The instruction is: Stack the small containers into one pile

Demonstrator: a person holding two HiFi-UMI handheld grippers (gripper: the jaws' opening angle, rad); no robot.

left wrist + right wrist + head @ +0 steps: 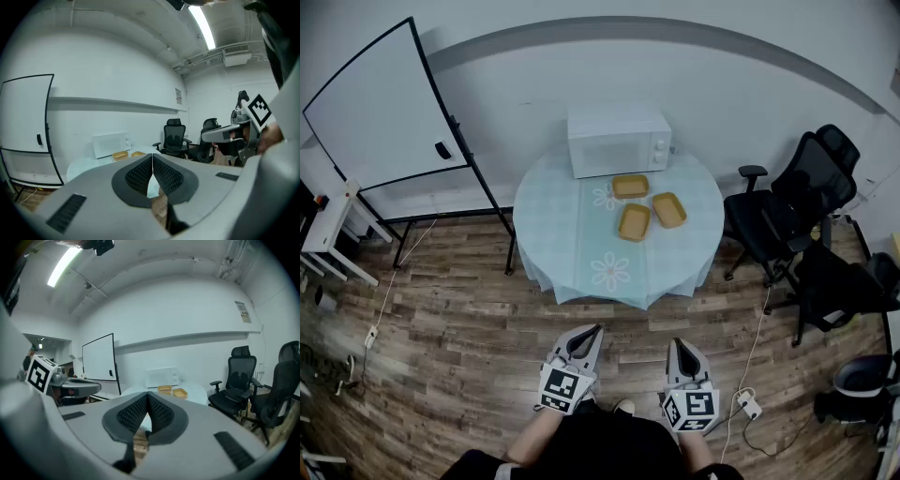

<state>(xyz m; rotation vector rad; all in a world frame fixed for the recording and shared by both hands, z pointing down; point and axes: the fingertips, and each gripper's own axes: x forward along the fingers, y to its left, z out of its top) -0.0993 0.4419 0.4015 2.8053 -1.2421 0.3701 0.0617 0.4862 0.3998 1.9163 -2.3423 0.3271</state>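
Observation:
Three small yellow containers lie apart on the round table (562, 234), in front of the microwave: one at the back (630, 186), one in the middle (634, 222) and one to the right (668, 209). My left gripper (597, 330) and right gripper (674, 344) are held side by side over the wooden floor, well short of the table, both pointing toward it. Both are shut with nothing between the pads. The left gripper view shows its jaws (152, 156) meeting, with containers (121, 155) far ahead. In the right gripper view the jaws (148, 395) are likewise together, containers (180, 393) in the distance.
A white microwave (619, 141) stands at the table's back edge. A whiteboard on a stand (389, 108) is to the left, and black office chairs (797, 206) crowd the right side. A power strip and cable (748, 405) lie on the floor by my right gripper.

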